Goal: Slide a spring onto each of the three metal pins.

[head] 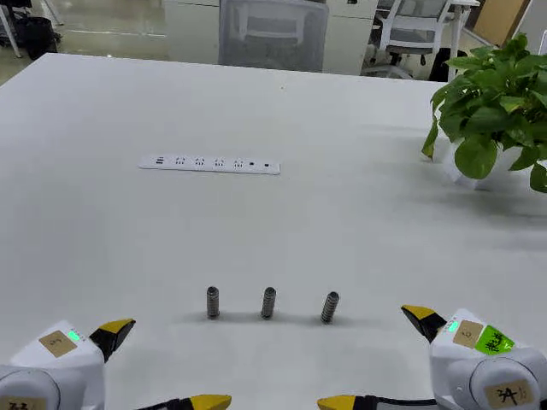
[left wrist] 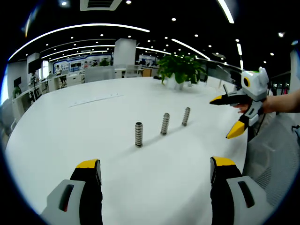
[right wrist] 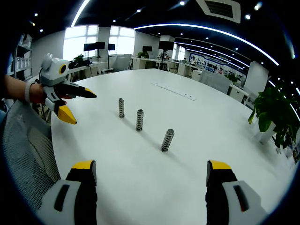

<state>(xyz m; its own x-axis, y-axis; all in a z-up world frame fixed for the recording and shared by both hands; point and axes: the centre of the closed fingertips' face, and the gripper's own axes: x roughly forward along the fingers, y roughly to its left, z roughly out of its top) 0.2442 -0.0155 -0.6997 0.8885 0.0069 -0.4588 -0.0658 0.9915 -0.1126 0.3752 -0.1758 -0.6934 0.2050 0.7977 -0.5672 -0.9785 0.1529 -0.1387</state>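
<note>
I hold my left gripper [head: 162, 365] and right gripper [head: 378, 359] low at the near edge of the table [head: 282, 239], one to each side. Both have their jaws wide apart with nothing between them. I judge this keeps them clear of the work.

The three springs [head: 268, 302] stand in a row just beyond and between the grippers, upright, the right one leaning a little. Each seems to sit over a pin, but the coils hide the pins, so I can't confirm them. To me the task looks done.

The table is white and matte, with a power strip [head: 209, 163] farther out and a potted plant [head: 496, 111] at the far right. Beyond it stand office chairs [head: 273, 34], and the gripper views show an open office under ceiling light strips.
</note>
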